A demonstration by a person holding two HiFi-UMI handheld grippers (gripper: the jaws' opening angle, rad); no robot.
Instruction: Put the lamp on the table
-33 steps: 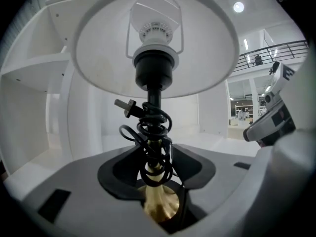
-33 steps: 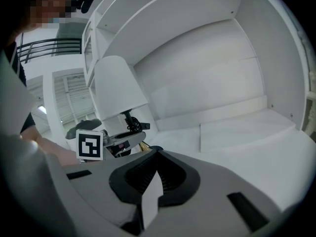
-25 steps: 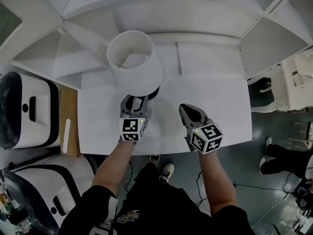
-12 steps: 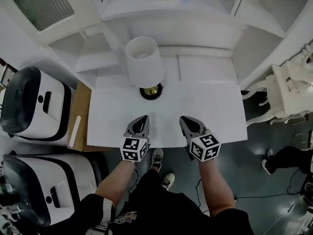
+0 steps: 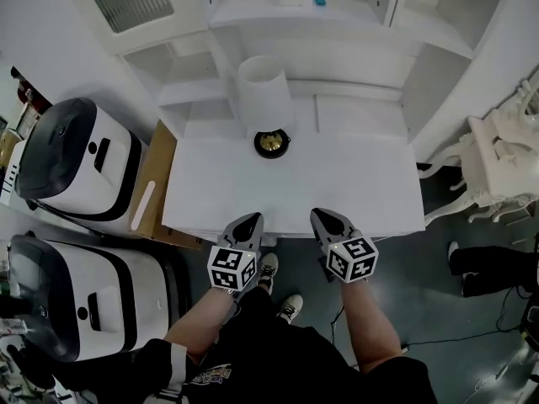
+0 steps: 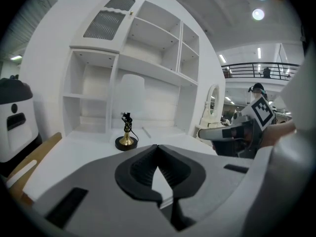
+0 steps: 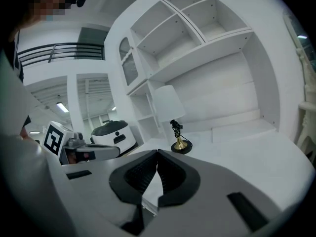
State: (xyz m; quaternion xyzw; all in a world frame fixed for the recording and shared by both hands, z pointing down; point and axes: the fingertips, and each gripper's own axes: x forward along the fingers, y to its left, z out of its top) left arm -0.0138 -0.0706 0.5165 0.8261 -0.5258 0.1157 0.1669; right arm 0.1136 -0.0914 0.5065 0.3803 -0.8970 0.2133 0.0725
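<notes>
In the head view the lamp (image 5: pixel 268 108) is seen upright on the bench (image 5: pixel 354 183), while the left claw (image 6: pixel 157 147) in the left gripper view and the right claw (image 7: pixel 157 152) in the right gripper view are shown closed on nothing, so placing seems done and only withdrawal is called for.

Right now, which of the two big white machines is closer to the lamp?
The far machine, beside the table; the near machine sits back by the person's left arm.
</notes>
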